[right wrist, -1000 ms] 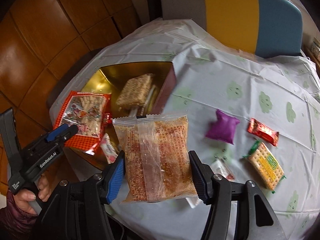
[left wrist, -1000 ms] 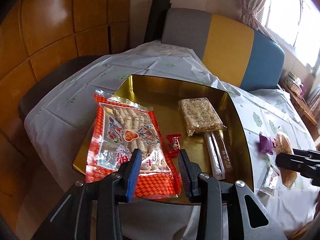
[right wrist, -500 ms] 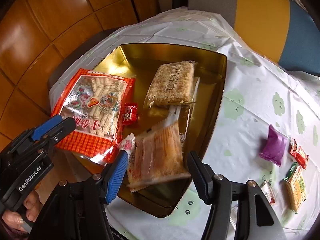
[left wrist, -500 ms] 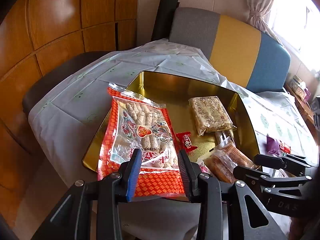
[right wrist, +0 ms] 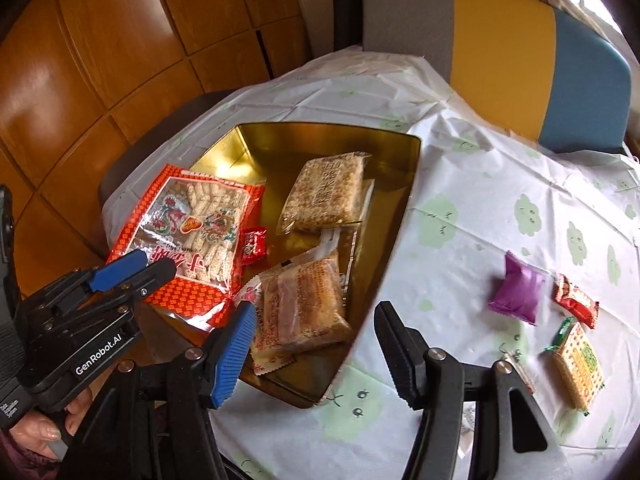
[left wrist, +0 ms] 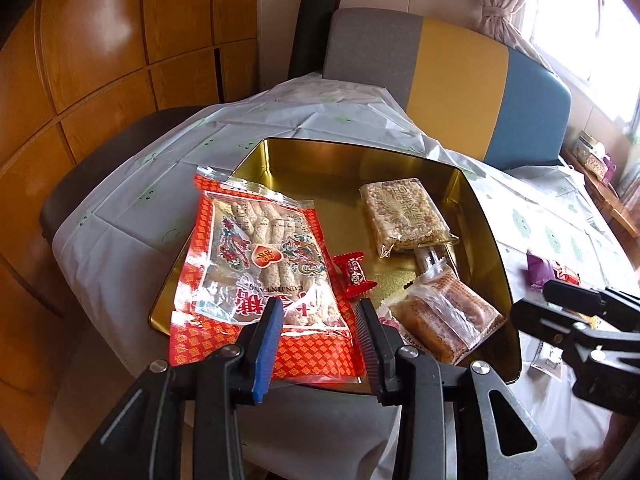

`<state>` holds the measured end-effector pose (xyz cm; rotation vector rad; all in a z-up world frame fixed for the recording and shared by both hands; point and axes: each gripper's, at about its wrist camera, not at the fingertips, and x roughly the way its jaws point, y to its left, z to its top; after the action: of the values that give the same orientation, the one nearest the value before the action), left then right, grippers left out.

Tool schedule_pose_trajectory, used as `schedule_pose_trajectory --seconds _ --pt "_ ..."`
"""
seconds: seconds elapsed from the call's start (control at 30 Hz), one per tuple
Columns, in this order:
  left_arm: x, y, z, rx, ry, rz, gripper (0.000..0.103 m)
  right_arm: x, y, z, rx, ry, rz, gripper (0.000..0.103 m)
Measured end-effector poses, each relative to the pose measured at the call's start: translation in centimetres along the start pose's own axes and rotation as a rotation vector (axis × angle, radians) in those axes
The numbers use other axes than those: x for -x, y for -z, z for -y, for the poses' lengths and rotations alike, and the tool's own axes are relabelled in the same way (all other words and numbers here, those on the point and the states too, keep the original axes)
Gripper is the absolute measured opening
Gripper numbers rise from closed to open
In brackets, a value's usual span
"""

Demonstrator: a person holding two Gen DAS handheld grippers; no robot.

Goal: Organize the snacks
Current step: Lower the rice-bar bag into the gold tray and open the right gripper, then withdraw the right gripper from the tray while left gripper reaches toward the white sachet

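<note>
Grippers: my right gripper (right wrist: pixel 312 344) spread empty over brown snack pack (right wrist: pixel 304 304) in gold tin (right wrist: pixel 400 200); left gripper (left wrist: pixel 320 328) spread, empty

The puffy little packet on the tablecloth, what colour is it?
Purple; clearest in the right wrist view.

Right gripper (right wrist: pixel 316 350) jaws apart, empty — the clear brown-snack packet (right wrist: pixel 304 304) lies in the gold tin (right wrist: pixel 404 184).

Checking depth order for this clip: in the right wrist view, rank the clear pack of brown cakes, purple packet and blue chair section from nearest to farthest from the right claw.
1. Clear pack of brown cakes, in the gold tin, just ahead of the right claw.
2. Purple packet, on the tablecloth to the right.
3. Blue chair section, beyond the table.
</note>
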<state>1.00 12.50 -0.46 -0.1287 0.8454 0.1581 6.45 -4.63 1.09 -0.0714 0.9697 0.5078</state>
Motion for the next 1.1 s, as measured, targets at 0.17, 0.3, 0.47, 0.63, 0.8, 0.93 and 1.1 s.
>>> schedule_pose_trajectory --seconds 0.17,0.3,0.47,0.63,0.8,0.93,1.1 --pt "0.1 0.0 0.7 -0.019 0.008 0.001 0.042 1.8 0.3 1.5 -0.017 0.036 0.051 0.062" --pt "0.0 -0.1 1.3 -0.034 0.012 -0.002 0.045 3.0 0.8 3.2 -0.027 0.087 0.069 0.067" --pt "0.1 0.0 1.9 -0.048 0.013 -0.003 0.050 4.1 1.6 6.7 -0.059 0.160 0.058 0.068" --pt "0.1 0.1 2.5 -0.065 0.010 -0.002 0.051 5.4 2.7 10.8 -0.103 0.246 0.043 0.068" --pt "0.2 0.2 3.0 -0.077 0.011 -0.008 0.053 7.0 4.1 14.8 -0.140 0.336 0.021 0.068" --pt "0.3 0.3 3.7 -0.097 0.006 -0.009 0.053 8.2 5.1 18.1 -0.179 0.399 0.006 0.068" --pt "0.0 0.4 4.6 -0.114 0.021 -0.035 0.053 9.3 6.1 22.4 -0.289 0.471 0.018 0.068"
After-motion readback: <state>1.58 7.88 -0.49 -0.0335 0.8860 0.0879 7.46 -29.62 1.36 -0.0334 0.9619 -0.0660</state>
